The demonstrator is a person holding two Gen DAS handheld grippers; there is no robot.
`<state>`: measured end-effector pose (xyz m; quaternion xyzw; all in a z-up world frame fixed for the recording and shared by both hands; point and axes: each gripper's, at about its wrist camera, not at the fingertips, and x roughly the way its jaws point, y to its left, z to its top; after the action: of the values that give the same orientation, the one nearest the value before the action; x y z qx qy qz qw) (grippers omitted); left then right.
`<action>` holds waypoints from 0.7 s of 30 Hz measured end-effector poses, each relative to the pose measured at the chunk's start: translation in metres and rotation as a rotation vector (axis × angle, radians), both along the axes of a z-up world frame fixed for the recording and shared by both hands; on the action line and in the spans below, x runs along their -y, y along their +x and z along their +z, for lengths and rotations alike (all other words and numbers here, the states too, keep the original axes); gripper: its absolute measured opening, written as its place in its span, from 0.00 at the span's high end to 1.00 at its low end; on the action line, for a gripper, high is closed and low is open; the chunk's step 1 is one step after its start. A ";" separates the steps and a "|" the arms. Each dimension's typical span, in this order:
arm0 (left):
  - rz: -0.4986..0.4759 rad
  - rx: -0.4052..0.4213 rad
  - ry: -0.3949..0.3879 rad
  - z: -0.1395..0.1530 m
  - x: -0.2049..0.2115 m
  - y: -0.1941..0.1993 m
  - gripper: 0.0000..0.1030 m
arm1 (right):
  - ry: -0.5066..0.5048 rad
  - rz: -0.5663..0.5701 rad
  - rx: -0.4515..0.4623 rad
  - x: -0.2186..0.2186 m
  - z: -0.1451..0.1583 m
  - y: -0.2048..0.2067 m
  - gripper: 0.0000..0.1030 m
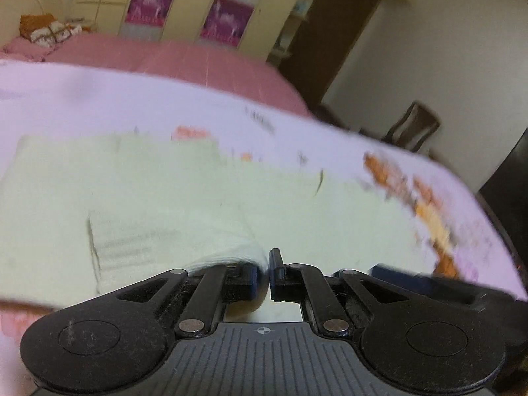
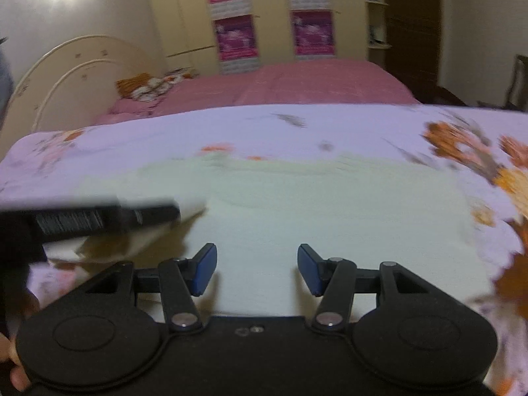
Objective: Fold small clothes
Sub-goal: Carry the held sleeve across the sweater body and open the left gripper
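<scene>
Nearest your lens in the left wrist view is your left gripper [image 1: 268, 272], its jaws pinched together on a fold of the pale green cloth [image 1: 204, 198]; the fabric bunches over the left finger at about 9 o'clock of the tips. In the right wrist view your right gripper [image 2: 257, 270] sits just as close to the lens, jaws standing apart with nothing between them, hovering over the cloth's near edge. Its blue pads [image 2: 206, 269] face each other across bare fabric.

From the largest thing down: the pink bed [image 2: 297, 82] fills the far ground at 12 o'clock, with the cream headboard [image 2: 66, 72] at 10 o'clock and a wardrobe [image 2: 270, 16] with magenta panels behind it. In front of the bed lies the lilac sheet [image 2: 198, 132], printed with orange flowers, thickest at 3 o'clock. The cloth lies on that sheet, spread wide in the middle of both views — flat on the right side, lifted and doubled over where your left gripper holds it. In the right wrist view your left gripper shows as a dark blurred bar at 9 o'clock, its tip touching the cloth's raised corner. A chair [image 1: 414, 125] stands at 2 o'clock in the left wrist view, beyond the sheet. An orange-patterned bundle [image 2: 148, 85] rests on the bed by the headboard. Both views are smeared, so finer detail of the cloth is unclear.
</scene>
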<state>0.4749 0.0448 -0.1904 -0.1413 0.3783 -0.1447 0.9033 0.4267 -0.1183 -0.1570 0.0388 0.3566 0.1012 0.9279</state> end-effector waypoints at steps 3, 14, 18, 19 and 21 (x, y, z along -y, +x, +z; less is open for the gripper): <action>0.031 -0.031 -0.022 0.007 0.003 -0.014 0.32 | 0.018 -0.012 -0.007 0.017 -0.003 -0.004 0.48; 0.263 0.009 -0.022 0.033 -0.062 -0.060 0.07 | 0.022 0.160 0.053 -0.012 0.010 -0.013 0.45; 0.381 -0.009 0.062 0.026 -0.090 -0.068 0.07 | -0.043 0.256 0.084 -0.051 0.011 -0.014 0.45; 0.407 -0.016 0.058 0.023 -0.098 -0.070 0.07 | -0.055 0.280 0.088 -0.061 0.011 -0.013 0.45; 0.450 -0.031 0.046 0.019 -0.110 -0.074 0.07 | -0.104 0.330 0.094 -0.083 0.007 -0.011 0.45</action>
<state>0.4013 0.1552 -0.1717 -0.2037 0.3544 0.0712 0.9098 0.4156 -0.0352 -0.1496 -0.0734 0.3191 0.2354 0.9151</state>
